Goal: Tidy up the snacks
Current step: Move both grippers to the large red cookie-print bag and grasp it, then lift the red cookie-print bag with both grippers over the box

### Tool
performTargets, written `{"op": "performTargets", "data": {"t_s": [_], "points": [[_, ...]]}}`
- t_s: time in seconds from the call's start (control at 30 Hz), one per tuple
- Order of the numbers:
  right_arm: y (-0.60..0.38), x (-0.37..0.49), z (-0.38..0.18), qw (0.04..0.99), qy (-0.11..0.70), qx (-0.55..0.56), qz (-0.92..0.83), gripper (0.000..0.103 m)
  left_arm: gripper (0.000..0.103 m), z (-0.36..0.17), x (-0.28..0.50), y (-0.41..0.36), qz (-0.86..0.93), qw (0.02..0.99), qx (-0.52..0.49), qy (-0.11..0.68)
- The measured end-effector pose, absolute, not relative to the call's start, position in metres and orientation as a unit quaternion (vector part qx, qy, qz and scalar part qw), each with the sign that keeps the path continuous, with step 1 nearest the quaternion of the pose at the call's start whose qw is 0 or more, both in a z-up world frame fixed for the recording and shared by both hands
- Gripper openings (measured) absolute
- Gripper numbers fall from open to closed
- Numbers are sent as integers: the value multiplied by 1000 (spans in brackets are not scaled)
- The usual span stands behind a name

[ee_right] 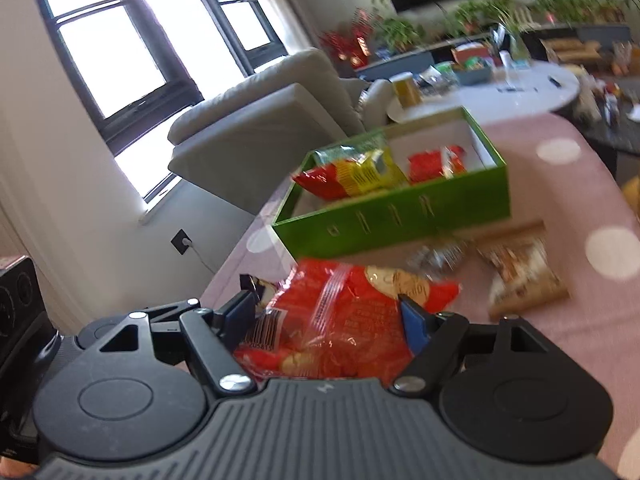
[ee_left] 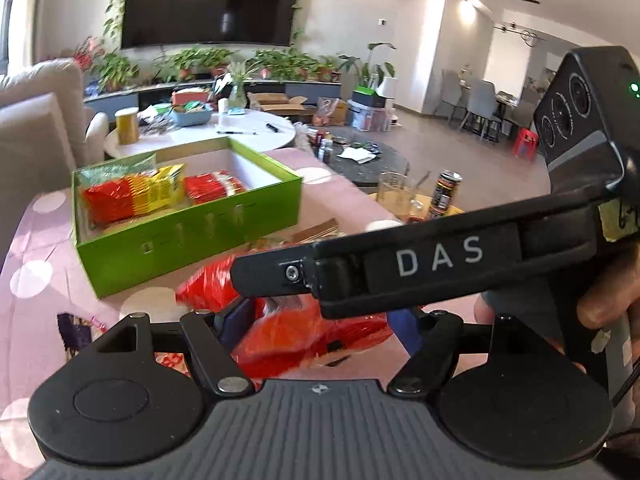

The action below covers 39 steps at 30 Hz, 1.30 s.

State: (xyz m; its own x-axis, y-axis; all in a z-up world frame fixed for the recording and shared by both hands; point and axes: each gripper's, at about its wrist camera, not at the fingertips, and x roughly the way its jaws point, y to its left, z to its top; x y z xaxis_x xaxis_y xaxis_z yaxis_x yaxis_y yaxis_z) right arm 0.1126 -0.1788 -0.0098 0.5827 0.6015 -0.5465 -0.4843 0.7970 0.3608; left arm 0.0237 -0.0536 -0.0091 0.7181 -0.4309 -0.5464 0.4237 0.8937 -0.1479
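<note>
A red snack bag sits between the blue pads of both grippers, above a pink dotted tablecloth. My left gripper is shut on the bag from its side. My right gripper is shut on the same bag, and one of its black fingers crosses in front of the left wrist view. Behind the bag stands an open green box that holds red-and-yellow packets and a red packet. The right half of the box is bare.
A brown snack packet and a silvery wrapper lie in front of the box. A glass and a can stand at the table's right edge. A purple wrapper lies left. A sofa stands beyond.
</note>
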Motion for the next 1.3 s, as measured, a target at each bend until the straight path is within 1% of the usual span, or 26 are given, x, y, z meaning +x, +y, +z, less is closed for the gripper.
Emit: {"op": "performTargets", "data": {"t_s": [0.17, 0.33, 0.6, 0.73, 0.93, 1.13, 1.3], "points": [[-165, 126, -23, 880, 356, 74, 305, 65, 69, -28, 40, -38, -208, 922, -25, 326], [-174, 129, -31, 877, 374, 90, 288, 65, 75, -36, 44, -33, -214, 917, -35, 334], [-186, 128, -43, 872, 394, 100, 271, 65, 79, -43, 39, -38, -222, 911, -22, 346], [-193, 125, -48, 865, 405, 113, 274, 65, 79, -45, 36, -42, -224, 908, -10, 354], [-204, 113, -50, 869, 411, 95, 259, 65, 79, -40, 29, -41, -237, 906, -9, 351], [-206, 109, -39, 887, 379, 79, 252, 65, 79, -38, 31, -47, -231, 908, 3, 350], [-213, 114, -47, 869, 405, 115, 260, 65, 79, -48, 34, -52, -236, 900, 8, 366]]}}
